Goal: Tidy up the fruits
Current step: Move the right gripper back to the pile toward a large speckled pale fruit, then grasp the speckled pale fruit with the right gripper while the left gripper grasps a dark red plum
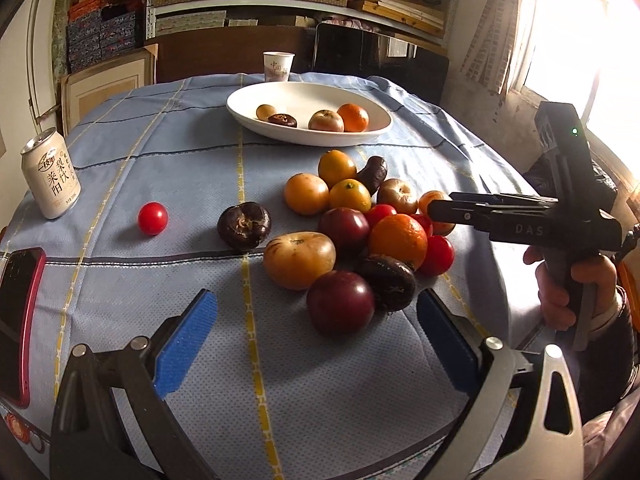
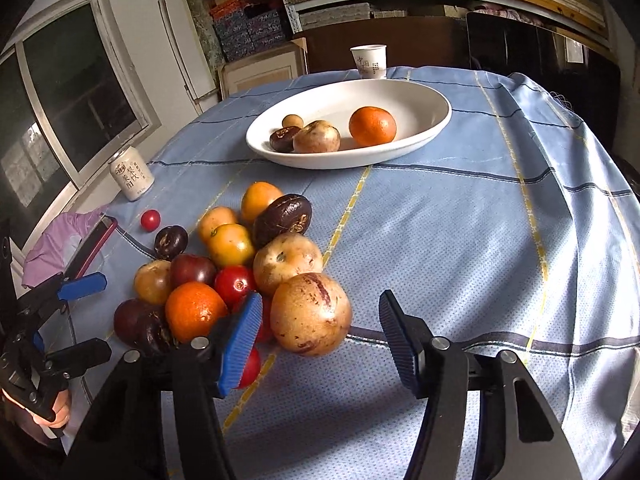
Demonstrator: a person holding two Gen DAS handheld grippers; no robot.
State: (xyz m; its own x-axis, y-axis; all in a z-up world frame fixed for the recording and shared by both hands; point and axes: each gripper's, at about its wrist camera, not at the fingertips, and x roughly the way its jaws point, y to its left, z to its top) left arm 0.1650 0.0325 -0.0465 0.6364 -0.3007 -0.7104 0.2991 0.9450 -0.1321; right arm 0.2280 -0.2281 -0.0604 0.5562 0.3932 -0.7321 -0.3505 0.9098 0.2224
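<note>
Two grippers, fingers wide apart, nothing held. Your right gripper [image 2: 316,336] brackets a tan fruit [image 2: 311,314]; only your left view shows its handle. Pile [image 1: 352,232] at 6 o'clock from bowl [image 1: 308,136].

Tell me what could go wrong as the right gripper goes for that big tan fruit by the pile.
The right gripper is open around the big tan fruit, and one finger is wedged against the red tomatoes, so closing might squash one. Lifting could send the orange rolling. The cloth slopes off nearby.
</note>
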